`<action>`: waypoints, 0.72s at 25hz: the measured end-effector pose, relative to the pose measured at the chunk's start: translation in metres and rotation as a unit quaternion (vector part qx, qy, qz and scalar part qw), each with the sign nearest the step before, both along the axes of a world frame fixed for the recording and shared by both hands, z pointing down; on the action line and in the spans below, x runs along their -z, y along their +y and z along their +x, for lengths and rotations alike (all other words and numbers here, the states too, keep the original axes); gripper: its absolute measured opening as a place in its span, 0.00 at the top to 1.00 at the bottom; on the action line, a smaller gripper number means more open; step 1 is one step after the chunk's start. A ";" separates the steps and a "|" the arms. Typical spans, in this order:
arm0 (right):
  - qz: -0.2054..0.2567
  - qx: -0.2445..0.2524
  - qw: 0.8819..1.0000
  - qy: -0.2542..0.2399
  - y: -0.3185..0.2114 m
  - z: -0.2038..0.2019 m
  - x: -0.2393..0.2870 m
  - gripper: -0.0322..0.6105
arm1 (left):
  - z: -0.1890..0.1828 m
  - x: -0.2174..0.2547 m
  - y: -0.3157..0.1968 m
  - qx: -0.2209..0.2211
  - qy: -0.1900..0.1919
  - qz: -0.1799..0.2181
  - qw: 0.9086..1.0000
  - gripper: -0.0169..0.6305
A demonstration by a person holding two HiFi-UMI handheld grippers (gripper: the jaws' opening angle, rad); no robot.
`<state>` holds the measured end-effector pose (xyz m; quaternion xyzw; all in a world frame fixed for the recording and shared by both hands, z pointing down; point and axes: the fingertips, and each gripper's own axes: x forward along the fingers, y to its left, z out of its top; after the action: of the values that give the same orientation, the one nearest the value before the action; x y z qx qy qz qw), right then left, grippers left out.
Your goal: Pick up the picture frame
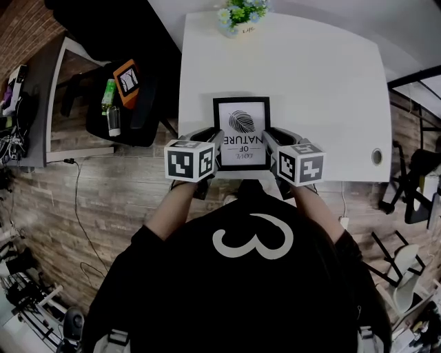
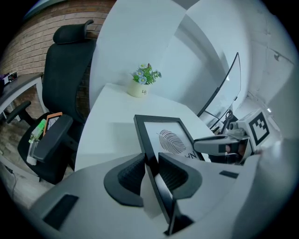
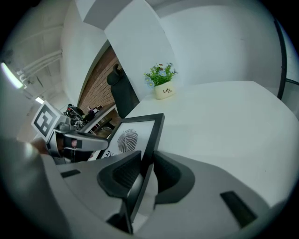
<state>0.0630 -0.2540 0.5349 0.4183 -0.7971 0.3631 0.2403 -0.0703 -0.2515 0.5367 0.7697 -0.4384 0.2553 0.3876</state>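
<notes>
You've got the left gripper and right gripper each clamped on a side edge of the picture frame, at the white tabletop's near edge

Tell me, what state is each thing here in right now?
picture frame: clamped at both side edges, print facing up.
left gripper: jaws shut on the frame's left edge.
right gripper: jaws shut on the frame's right edge.
flower pot: upright, at the far edge of the table.
</notes>
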 end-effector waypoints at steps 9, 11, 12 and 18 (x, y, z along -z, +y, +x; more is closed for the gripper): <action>0.045 0.008 0.999 0.012 0.024 -0.005 0.027 0.80 | -0.005 0.027 0.027 0.001 -0.005 0.034 0.999 0.82; 0.053 0.009 0.998 0.012 0.029 -0.006 0.033 0.80 | -0.006 0.033 0.032 0.002 -0.003 0.041 0.999 0.82; 0.057 0.010 0.998 0.012 0.032 -0.006 0.036 0.80 | -0.006 0.037 0.035 0.003 -0.003 0.045 0.999 0.82; 0.084 0.017 0.996 0.007 0.046 -0.009 0.057 0.80 | -0.009 0.061 0.052 0.005 -0.001 0.073 0.997 0.82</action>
<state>0.0539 -0.2078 0.4781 0.4260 -0.8301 0.2881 0.2157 -0.0790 -0.1995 0.4756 0.7934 -0.4600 0.2219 0.3313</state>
